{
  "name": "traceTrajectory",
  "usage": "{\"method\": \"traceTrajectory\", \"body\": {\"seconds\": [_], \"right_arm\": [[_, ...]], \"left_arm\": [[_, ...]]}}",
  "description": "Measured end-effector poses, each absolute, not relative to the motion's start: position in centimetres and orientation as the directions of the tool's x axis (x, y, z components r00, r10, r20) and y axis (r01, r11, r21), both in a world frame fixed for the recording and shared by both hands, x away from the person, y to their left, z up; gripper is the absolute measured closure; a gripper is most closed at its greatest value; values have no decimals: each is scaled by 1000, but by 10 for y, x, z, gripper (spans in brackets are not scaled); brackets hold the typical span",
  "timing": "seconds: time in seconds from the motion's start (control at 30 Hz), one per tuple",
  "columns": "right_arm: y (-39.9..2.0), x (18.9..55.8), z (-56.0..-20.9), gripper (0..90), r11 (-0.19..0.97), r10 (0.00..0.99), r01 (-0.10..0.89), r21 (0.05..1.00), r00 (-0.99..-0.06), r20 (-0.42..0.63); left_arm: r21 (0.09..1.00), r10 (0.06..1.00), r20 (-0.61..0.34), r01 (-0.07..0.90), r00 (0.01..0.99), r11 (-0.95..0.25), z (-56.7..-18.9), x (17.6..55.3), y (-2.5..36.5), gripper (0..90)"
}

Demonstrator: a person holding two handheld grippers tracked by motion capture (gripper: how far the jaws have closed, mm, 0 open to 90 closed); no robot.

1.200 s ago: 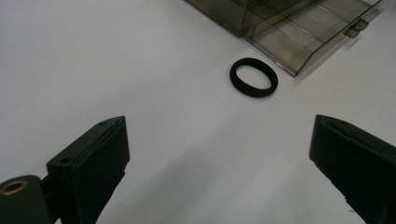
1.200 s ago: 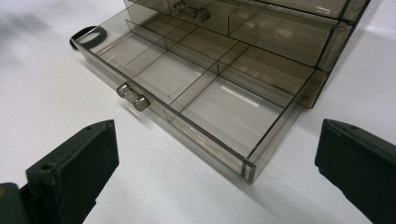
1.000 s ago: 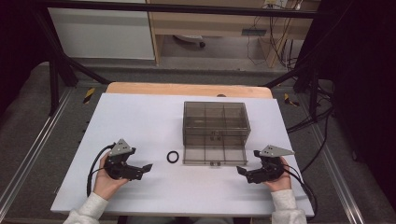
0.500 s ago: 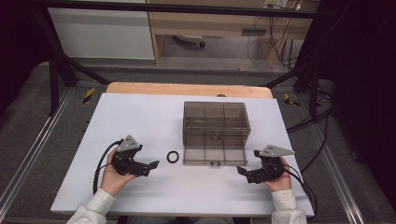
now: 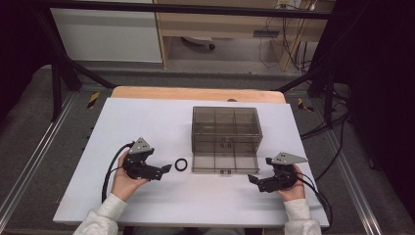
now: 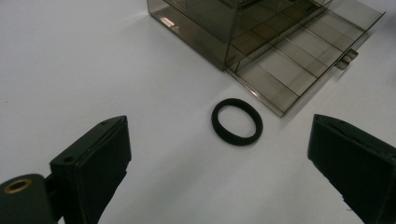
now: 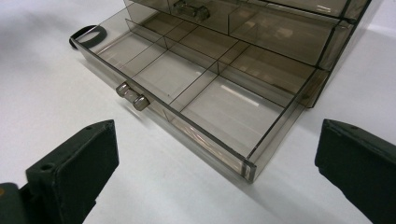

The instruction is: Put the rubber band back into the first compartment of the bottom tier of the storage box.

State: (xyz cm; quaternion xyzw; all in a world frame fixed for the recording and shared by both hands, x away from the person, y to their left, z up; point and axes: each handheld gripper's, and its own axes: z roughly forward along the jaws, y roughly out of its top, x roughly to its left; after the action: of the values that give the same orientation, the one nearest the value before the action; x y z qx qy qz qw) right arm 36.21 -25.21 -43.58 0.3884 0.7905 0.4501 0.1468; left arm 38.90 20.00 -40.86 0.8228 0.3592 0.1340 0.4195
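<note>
Standing open: drawer of organiser box, compartments bare; ring outside; both grippers released.

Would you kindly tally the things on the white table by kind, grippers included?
Black two-jaw grippers: 2, left gripper and right gripper
Black elastic ring: 1
Smoky transparent plastic drawer box: 1
Total: 4
</note>
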Motion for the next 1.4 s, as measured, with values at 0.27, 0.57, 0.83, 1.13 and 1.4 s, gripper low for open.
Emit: {"method": "traceTrajectory", "body": {"seconds": [0.27, 0.57, 0.83, 1.13, 1.4], "right_arm": [[-252, 362, -436, 3, 292, 747, 483, 826, -655, 119], [-252, 362, -436, 3, 292, 746, 482, 826, -655, 119], [-252, 362, -436, 3, 294, 746, 483, 825, -655, 118], [-252, 362, -436, 3, 294, 746, 482, 826, -656, 117], [-252, 362, -436, 3, 294, 746, 482, 825, -656, 117]], "left_arm": [[779, 706, -77, 484, 704, -399, -410, 395, 192, 64], [768, 717, -73, 498, 693, -402, -413, 402, 185, 72], [763, 722, -66, 502, 689, -408, -415, 407, 177, 85], [750, 732, -63, 516, 679, -414, -422, 412, 172, 130], [737, 740, -66, 533, 669, -416, -426, 414, 170, 198]]}}
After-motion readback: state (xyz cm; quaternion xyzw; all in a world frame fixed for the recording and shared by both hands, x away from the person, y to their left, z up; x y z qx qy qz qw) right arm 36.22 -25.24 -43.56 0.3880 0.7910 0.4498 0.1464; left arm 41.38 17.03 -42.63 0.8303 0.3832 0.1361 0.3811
